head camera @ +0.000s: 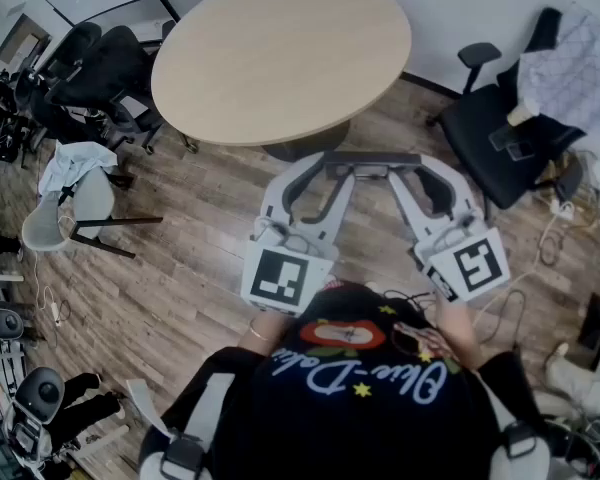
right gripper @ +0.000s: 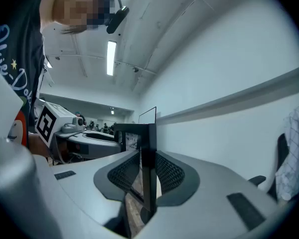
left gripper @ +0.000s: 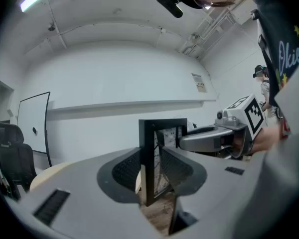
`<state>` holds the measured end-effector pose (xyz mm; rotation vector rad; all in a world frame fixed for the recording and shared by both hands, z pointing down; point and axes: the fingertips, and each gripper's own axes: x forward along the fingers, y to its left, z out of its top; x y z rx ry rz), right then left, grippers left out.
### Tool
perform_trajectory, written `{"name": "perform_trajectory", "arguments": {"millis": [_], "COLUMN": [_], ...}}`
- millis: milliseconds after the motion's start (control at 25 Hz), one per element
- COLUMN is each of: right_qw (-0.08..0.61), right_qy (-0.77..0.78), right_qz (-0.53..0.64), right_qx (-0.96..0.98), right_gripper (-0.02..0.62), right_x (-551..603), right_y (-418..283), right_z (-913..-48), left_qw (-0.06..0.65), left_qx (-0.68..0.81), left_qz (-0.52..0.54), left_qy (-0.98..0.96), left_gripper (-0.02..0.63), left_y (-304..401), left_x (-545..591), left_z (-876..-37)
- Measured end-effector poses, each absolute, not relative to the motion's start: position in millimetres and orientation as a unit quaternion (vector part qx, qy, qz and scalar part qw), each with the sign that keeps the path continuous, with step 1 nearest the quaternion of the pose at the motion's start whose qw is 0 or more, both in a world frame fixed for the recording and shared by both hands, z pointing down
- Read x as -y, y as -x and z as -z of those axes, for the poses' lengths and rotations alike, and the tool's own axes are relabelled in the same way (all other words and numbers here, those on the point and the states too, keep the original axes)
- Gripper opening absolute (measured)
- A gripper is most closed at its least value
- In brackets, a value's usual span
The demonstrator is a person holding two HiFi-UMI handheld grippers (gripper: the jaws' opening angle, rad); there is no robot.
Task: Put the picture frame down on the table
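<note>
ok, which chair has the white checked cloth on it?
The black office chair right of the round wooden table; the white checked cloth drapes over it. The pale grey chair on the left carries a plain light cloth instead.

The head view looks steeply down from above the person, round tabletop (head camera: 280,53) far ahead. Both gripper views look level, close along their jaws, angled inward onto the shared picture frame (head camera: 372,158).
</note>
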<state>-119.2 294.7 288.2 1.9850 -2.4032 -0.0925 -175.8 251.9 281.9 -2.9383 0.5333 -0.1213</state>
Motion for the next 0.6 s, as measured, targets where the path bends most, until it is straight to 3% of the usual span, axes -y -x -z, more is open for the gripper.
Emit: {"name": "perform_trajectory", "arguments": {"millis": [600], "right_qw": [0.018], "right_qy": [-0.642], "right_qz": [0.027], "right_qx": [0.766], "right_gripper": [0.084], "right_x": [-297.3], "right_y": [112.8], "right_z": [-287.8], "left_qw": [0.081], "left_qx": [-0.173], "left_qz": [0.043], "left_qy": [0.981], "left_gripper": [0.129], "left_y": [170.2], "left_x": [-254.5], "left_z": [-279.6]}}
